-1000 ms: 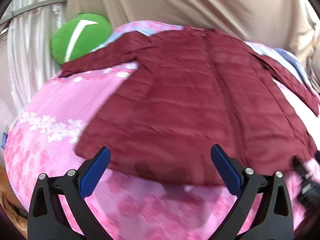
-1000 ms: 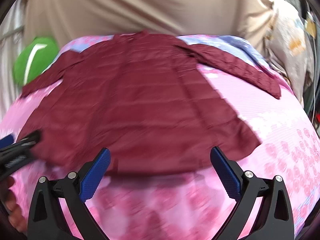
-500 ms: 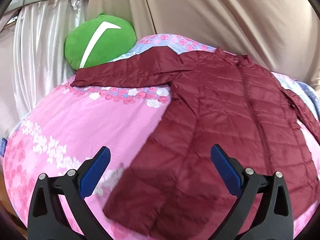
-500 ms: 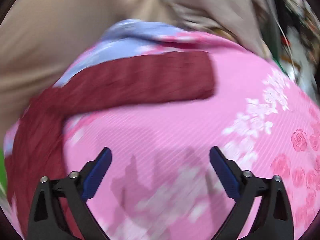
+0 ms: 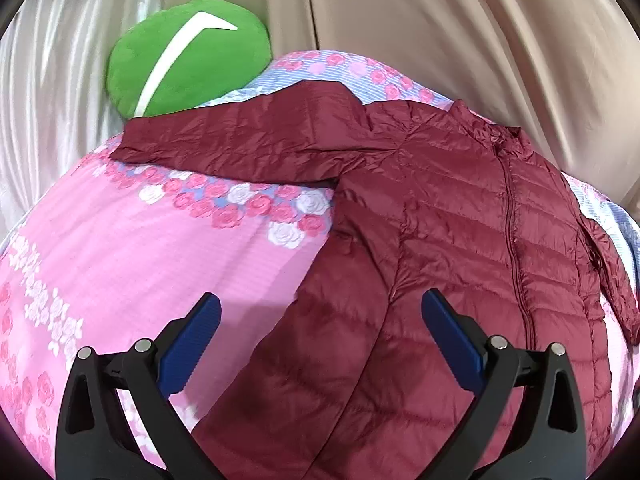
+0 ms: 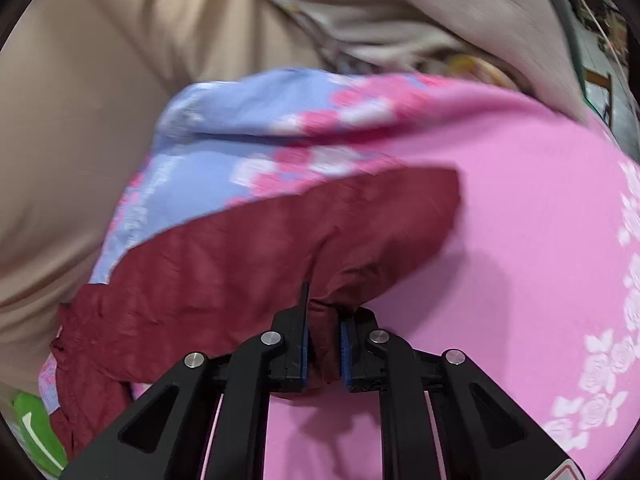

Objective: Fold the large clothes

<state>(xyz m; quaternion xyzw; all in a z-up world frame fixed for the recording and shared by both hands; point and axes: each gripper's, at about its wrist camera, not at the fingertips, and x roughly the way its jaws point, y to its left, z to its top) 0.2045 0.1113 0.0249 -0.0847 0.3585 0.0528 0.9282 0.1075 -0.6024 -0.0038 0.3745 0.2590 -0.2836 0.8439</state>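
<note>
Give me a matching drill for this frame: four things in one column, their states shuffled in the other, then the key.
Things:
1. left gripper
2. right gripper
3. green plush pillow
4. jacket zipper

States:
A. done up along the front of the maroon jacket
B. jaws closing, a fold of the jacket's sleeve pinched between the pads
C. jaws wide apart, nothing between them
D. lying at the far edge of the pink floral bedspread, by the curtain

Pairs: 1-C, 2-B, 3-D, 4-A
</note>
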